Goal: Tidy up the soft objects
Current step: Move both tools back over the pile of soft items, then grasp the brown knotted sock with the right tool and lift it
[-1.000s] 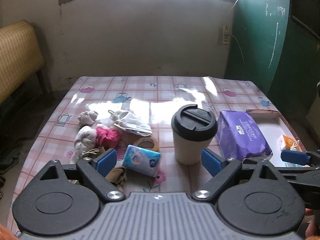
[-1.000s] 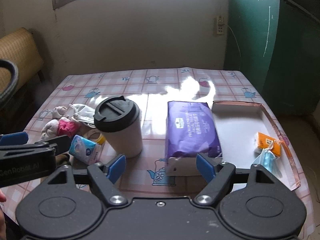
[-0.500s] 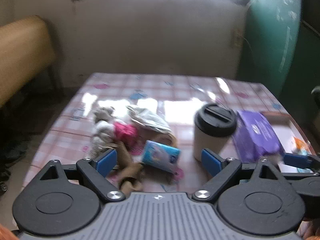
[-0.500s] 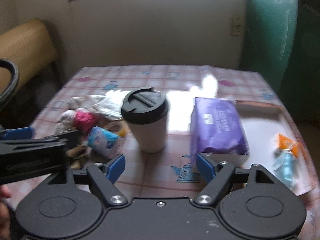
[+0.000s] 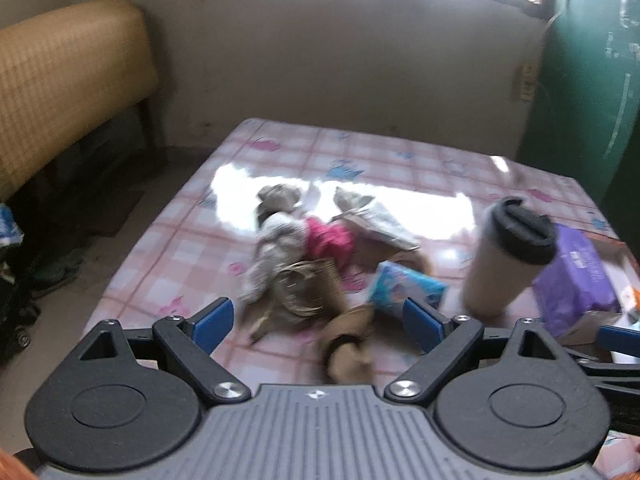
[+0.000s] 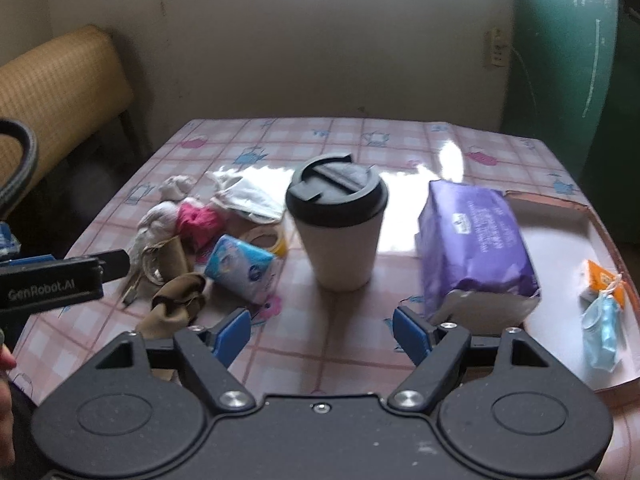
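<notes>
Both the left gripper (image 5: 316, 322) and right gripper (image 6: 322, 330) hang released, jaws wide, over the table's (image 6: 400, 136) near edge beside the brown sock (image 6: 176, 304).

Window backlight – glare patches on tablecloth (image 5: 420, 204); left view motion-blurred, fisheye-bent edges.

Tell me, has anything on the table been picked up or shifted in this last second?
Nothing was picked up. Both hand-held grippers came closer to the table: the left gripper swung left, so it now faces the brown cloth and the sock pile instead of the cup. The right gripper edged toward the cup. Both stayed wide open and empty. The cup, purple pack and tray lie as before.
</notes>
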